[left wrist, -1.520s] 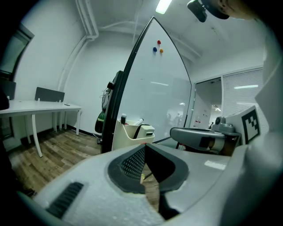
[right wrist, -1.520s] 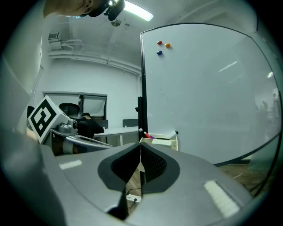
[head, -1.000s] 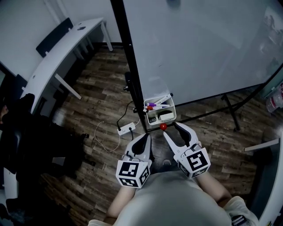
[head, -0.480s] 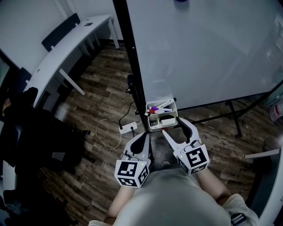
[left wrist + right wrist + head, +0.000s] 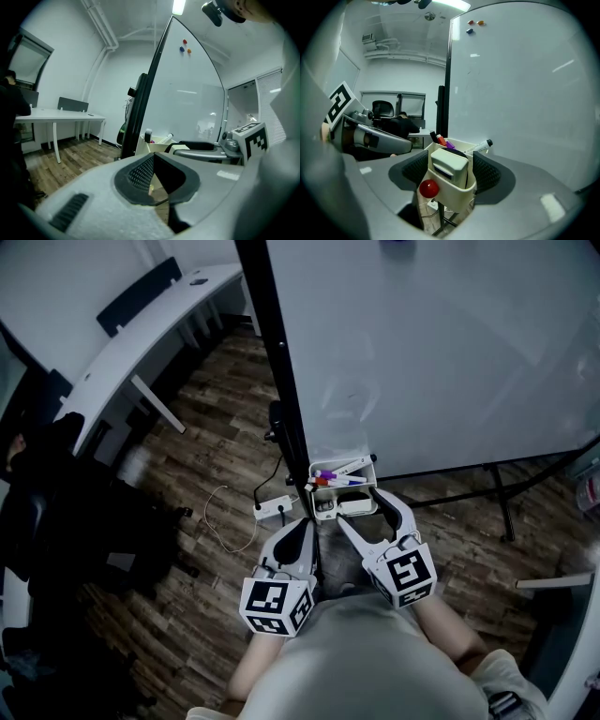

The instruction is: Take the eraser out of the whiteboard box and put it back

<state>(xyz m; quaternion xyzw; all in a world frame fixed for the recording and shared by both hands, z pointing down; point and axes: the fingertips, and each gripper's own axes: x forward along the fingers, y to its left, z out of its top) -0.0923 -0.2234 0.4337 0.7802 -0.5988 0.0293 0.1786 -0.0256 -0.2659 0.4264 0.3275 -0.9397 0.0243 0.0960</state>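
The cream whiteboard box [image 5: 323, 495] hangs at the whiteboard's lower corner, with markers [image 5: 336, 476] in its back part. The white eraser [image 5: 354, 506] stands upright in the front pocket; in the right gripper view the eraser [image 5: 449, 165] rises above the box [image 5: 457, 192], beside a red knob [image 5: 429, 188]. My right gripper [image 5: 361, 507] is open, its jaws have just been opening, and they straddle the pocket without pressing on it. Seen from the right gripper view, that gripper [image 5: 451, 171] has a pad on each side. My left gripper [image 5: 305, 529] hangs shut, lower left of the box.
The whiteboard [image 5: 422, 343] fills the upper right, carried by a black post [image 5: 281, 381] and stand legs [image 5: 497, 493]. A power strip with cable [image 5: 270, 510] lies on the wood floor. A white desk [image 5: 141, 343] and dark chairs stand to the left.
My right gripper has moved forward to the box and its jaws have spread wider; they now flank the eraser pocket. The left gripper has barely shifted.
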